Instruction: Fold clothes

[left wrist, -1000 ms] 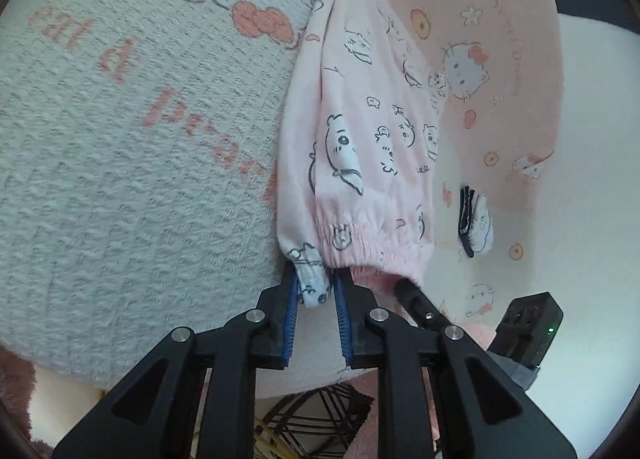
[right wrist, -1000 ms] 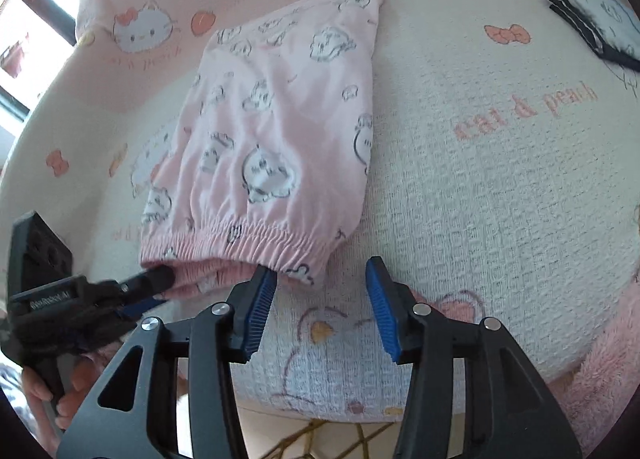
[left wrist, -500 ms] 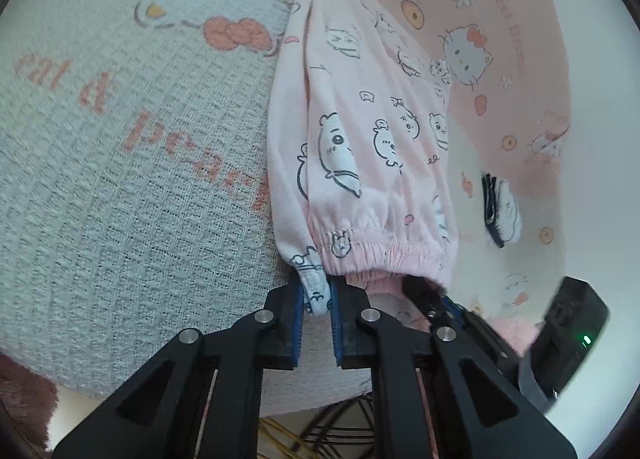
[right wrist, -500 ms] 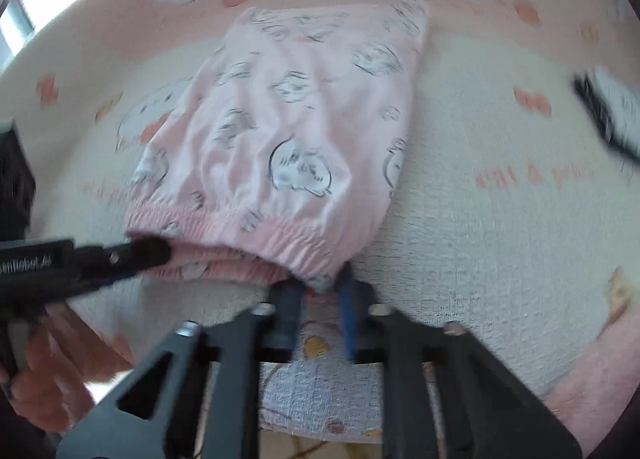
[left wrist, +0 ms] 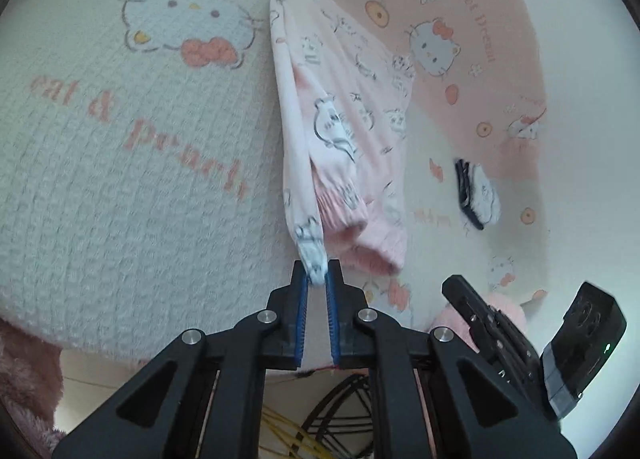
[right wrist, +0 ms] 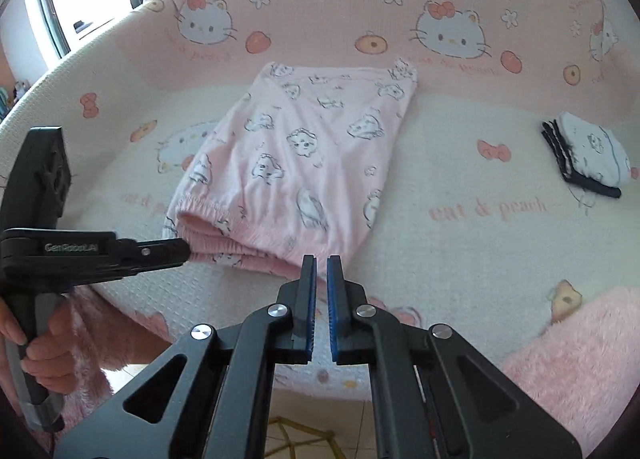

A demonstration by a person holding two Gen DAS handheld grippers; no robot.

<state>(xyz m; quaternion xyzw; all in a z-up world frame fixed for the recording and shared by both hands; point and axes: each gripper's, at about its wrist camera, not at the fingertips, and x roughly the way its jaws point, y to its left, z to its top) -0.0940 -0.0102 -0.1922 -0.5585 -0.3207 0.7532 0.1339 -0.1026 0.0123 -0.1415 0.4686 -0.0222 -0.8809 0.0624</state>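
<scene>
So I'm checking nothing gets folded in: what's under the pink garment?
The pink garment lies on the cat-print cover, which shows all around it. Anything beneath the fabric is covered and cannot be seen.

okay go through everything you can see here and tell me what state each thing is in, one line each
Pink pajama pants: partly folded, waistband corners lifted off the cover.
Left gripper: jaws closing, pinching a waistband corner.
Right gripper: shut at the other waistband corner; grip not clearly visible.
Small folded garment: folded, lying apart.
Sofa cover: spread flat.
</scene>
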